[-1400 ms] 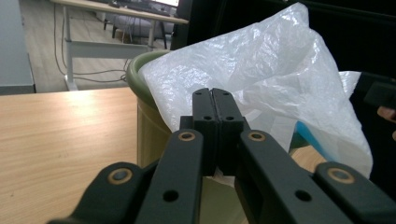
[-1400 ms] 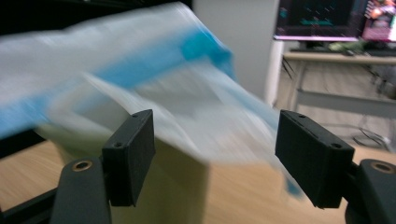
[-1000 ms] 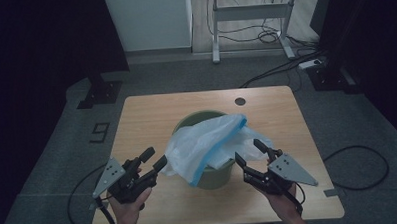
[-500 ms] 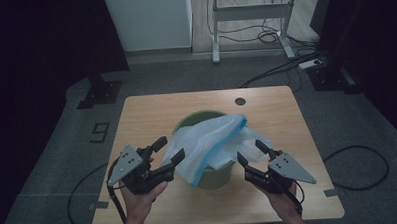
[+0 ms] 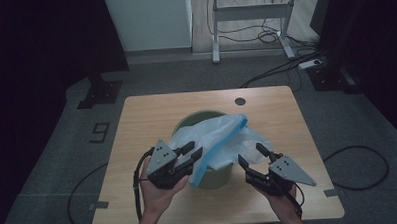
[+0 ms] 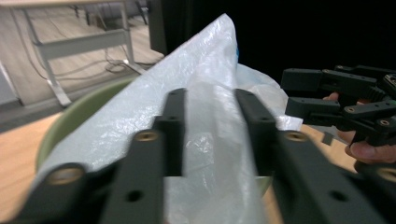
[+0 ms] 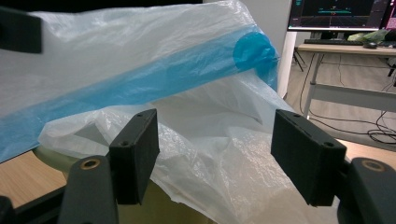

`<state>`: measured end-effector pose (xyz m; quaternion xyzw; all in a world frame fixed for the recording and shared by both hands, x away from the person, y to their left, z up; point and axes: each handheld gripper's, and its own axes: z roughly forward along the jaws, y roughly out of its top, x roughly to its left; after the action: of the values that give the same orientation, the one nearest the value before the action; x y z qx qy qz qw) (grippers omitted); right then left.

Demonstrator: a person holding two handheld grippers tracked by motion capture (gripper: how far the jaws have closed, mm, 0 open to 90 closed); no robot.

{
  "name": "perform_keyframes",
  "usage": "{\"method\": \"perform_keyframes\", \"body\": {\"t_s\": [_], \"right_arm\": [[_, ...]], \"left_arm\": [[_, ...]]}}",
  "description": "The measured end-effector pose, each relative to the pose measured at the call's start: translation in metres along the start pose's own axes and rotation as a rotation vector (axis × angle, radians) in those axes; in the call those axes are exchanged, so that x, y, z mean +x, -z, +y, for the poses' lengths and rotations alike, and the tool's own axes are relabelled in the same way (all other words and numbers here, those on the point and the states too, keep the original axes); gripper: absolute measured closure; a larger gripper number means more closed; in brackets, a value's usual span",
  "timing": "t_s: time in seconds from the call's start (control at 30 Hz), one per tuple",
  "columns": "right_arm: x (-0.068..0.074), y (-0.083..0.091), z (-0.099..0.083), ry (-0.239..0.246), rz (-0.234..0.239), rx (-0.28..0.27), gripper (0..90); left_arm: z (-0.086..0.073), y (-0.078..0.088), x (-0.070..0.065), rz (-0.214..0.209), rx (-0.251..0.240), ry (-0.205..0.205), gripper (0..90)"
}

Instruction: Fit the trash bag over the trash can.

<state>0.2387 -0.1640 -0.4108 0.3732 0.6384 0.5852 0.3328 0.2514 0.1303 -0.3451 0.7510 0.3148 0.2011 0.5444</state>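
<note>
My left claw sits at the near-left side of the green bin, jaws pointing up and to the right toward the plastic bag. Jaws have just been closing w/ a fold of the bag between them; in the left gripper view the white film runs straight up the gap btwn my two black jaws, edges of it against both. Can't tell for sure if the pads press it yet, so grip unconfirmed.

My right claw is at the near-right side of the bin, jaws spread wide. In the right gripper view the crumpled white part of the bag lies btwn and beyond the two pads, not pinched – both pads stand apart from it.

Bag: white, thin, w/ a blue band along its edge. It's draped over the bin's mouth, bunched up, top corner sticking up toward the far right. Bin stands about mid table, nearer my edge. Both hands hold the claws from below, one each side of the bin.
</note>
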Motion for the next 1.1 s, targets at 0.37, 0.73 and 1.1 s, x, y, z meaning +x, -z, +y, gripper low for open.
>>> {"method": "perform_keyframes", "body": {"t_s": [0.37, 0.73, 1.1], "right_arm": [[0.000, 0.004, 0.001, 0.002, 0.000, -0.011, 32.6], [0.008, 0.005, 0.017, 0.017, 0.037, -0.055, 35.0], [0.001, -0.019, 0.034, -0.013, 0.045, -0.059, 37.5]], "left_arm": [[-0.007, 0.018, 0.021, -0.093, -0.143, 0.140, 90.0], [-0.007, 0.033, 0.036, -0.209, -0.223, 0.263, 90.0], [-0.010, 0.031, 0.035, -0.219, -0.224, 0.266, 90.0]]}}
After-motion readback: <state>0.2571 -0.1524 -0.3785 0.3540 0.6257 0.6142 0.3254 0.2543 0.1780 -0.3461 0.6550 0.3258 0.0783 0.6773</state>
